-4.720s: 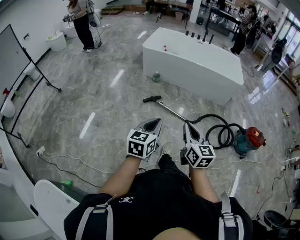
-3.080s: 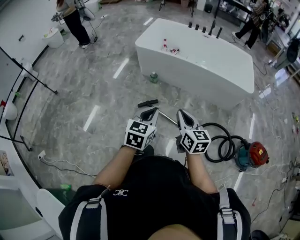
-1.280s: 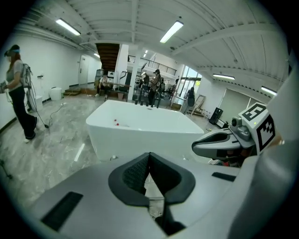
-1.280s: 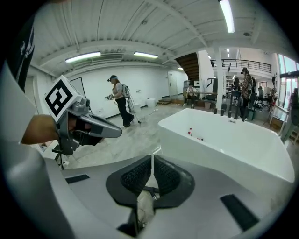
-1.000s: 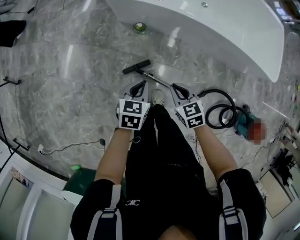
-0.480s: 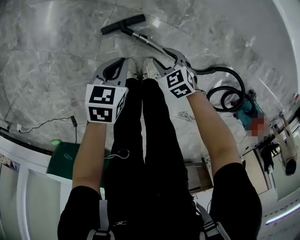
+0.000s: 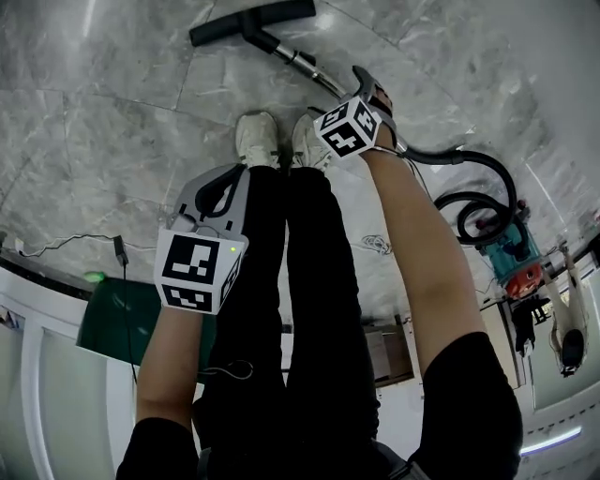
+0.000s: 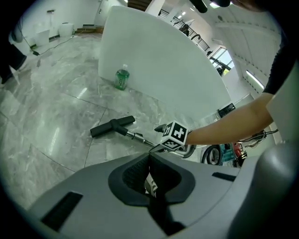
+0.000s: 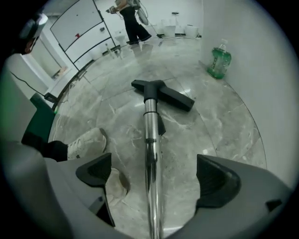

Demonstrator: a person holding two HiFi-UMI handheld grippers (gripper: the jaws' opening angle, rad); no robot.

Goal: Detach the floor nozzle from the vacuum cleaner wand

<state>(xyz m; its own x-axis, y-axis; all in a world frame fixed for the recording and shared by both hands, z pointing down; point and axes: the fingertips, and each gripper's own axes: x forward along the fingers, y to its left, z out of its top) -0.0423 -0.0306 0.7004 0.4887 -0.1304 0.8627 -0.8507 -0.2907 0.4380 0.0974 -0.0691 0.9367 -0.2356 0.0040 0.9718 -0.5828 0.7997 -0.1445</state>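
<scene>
The black T-shaped floor nozzle [image 7: 251,21] lies on the marble floor, still joined to the chrome wand [image 7: 305,64]. My right gripper [image 7: 364,82] is low over the wand near its curved handle end. In the right gripper view the wand [image 9: 150,154] runs between the wide-apart jaws of the right gripper [image 9: 154,175] toward the nozzle [image 9: 161,93]. These jaws have just been opening and neither pad touches the wand. My left gripper [image 7: 228,173] hangs shut and empty above my left leg. The left gripper view shows the left gripper [image 8: 150,156] pointing at the nozzle [image 8: 112,126].
A black hose [image 7: 478,202] coils off to a teal and red vacuum body [image 7: 520,262]. My white shoes [image 7: 258,139] stand just short of the wand. A white bathtub [image 8: 159,60] and a green bottle [image 8: 122,78] stand beyond the nozzle. A cable [image 7: 56,246] trails at the left.
Both grippers have dropped toward the floor, the right one further. The right jaws went from shut to wide open astride the wand. The left stays shut.
</scene>
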